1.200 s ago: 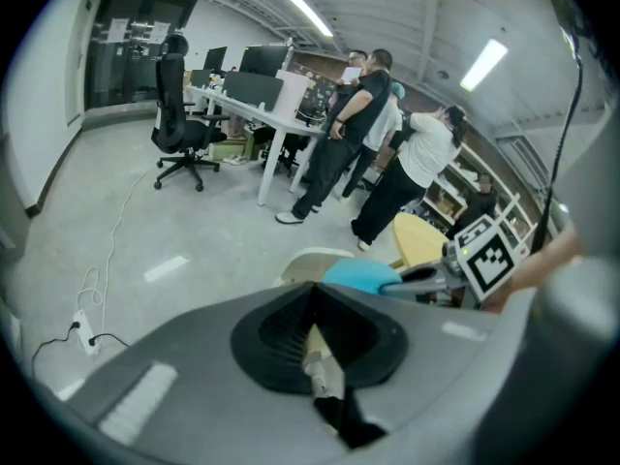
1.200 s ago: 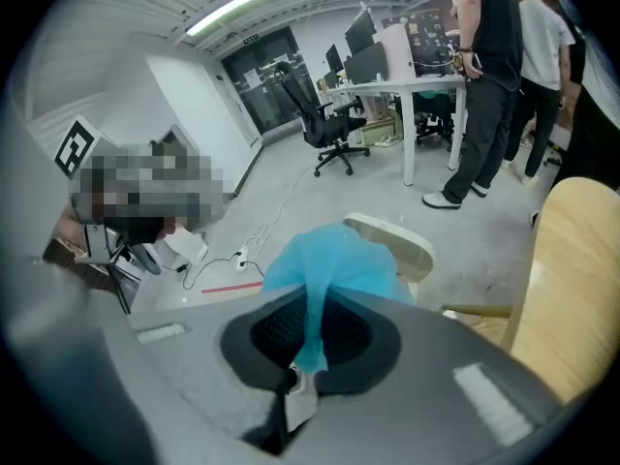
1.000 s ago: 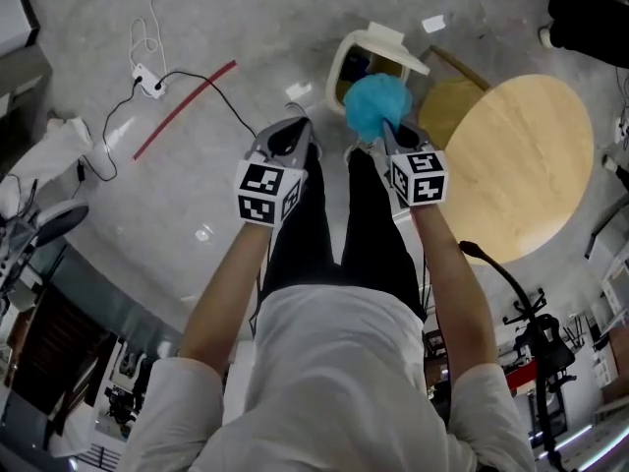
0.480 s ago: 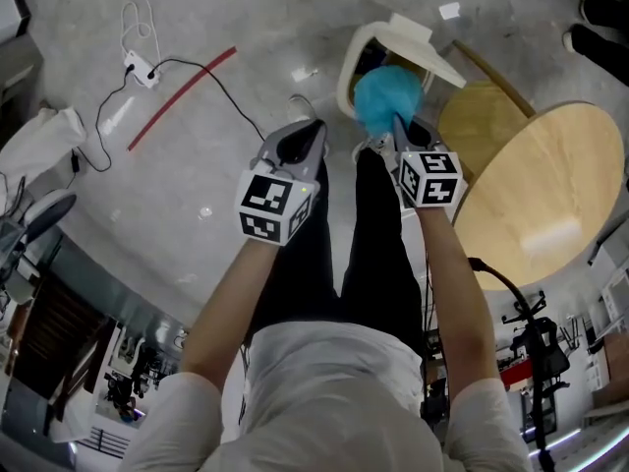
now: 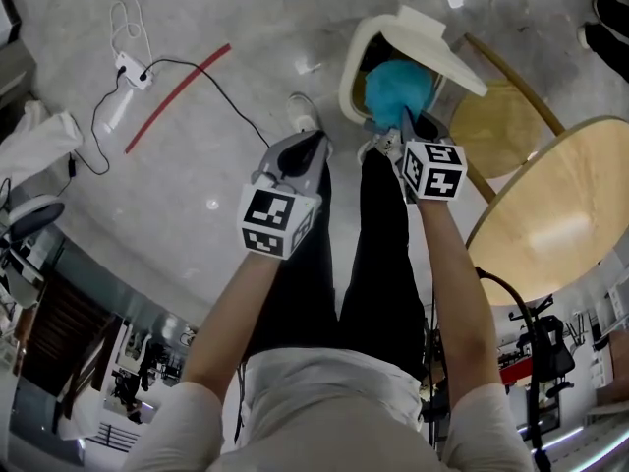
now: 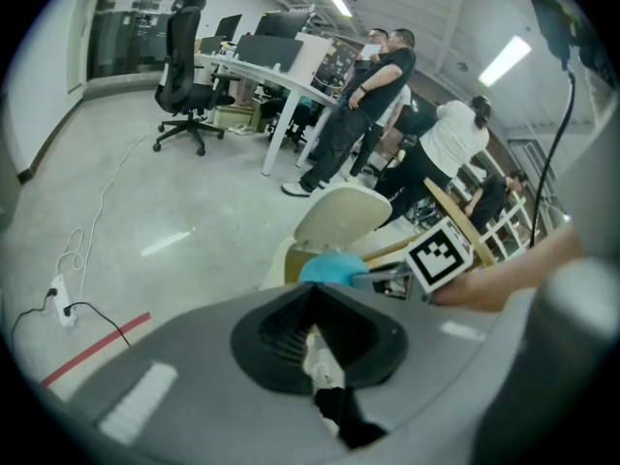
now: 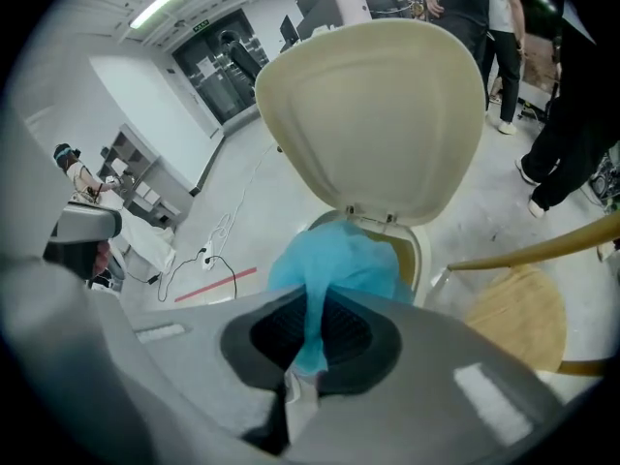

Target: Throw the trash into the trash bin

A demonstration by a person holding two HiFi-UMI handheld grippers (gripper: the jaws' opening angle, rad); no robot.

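A cream trash bin (image 5: 350,62) stands on the floor ahead of the person's feet, its lid (image 5: 432,37) tipped up and open. My right gripper (image 5: 406,118) is shut on a crumpled blue piece of trash (image 5: 398,87), which hangs in the bin's mouth. In the right gripper view the blue trash (image 7: 339,264) runs up from between the jaws, with the raised lid (image 7: 373,114) behind it. My left gripper (image 5: 313,144) is lower left of the bin, shut with nothing in it. Its own view shows the bin lid (image 6: 339,216) and the blue trash (image 6: 329,267) ahead.
A round wooden table (image 5: 560,205) and a wooden stool (image 5: 501,116) stand right of the bin. A red tape line (image 5: 177,96) and a power strip with cable (image 5: 128,65) lie on the floor at left. Several people (image 6: 378,95) stand beyond the bin.
Both grippers have sunk toward the bin. The blue trash, held above the bin's near rim a second ago, now hangs in its open mouth.
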